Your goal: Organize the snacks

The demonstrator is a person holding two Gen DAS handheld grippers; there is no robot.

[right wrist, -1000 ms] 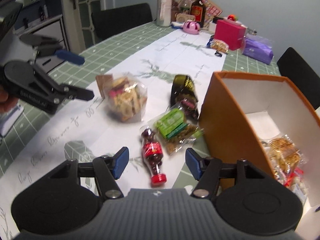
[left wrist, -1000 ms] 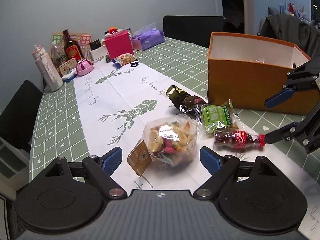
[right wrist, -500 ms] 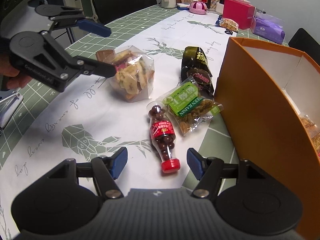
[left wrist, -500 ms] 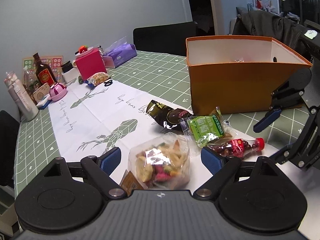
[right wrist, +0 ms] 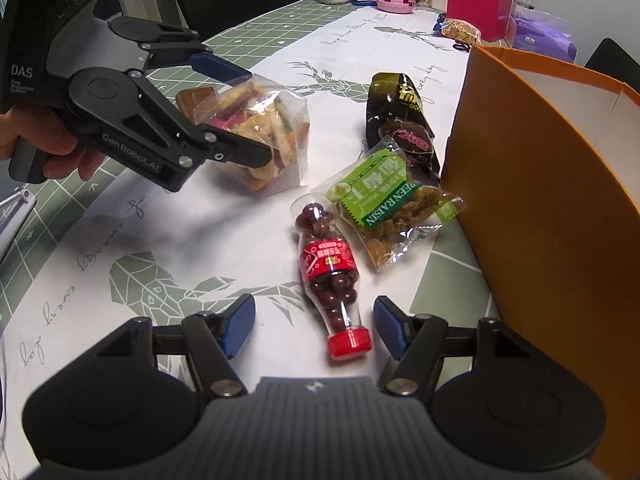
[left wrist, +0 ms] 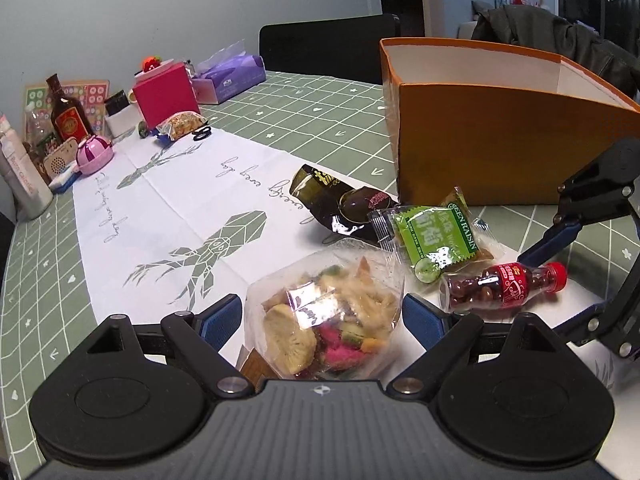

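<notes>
The left gripper has dropped around the clear snack bag, fingers spread, seemingly not yet pressing it. The right gripper, fingers spread, has sunk astride the candy bottle near the table edge.

Grey wall, black chair, green gridded tablecloth under dim light.

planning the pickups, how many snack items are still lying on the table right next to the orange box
4: clear mixed-snack bag between the left gripper jaws, green raisin packet, dark wrapped snack behind it, small red-capped bottle before the right gripper. The orange box may hide more.
</notes>
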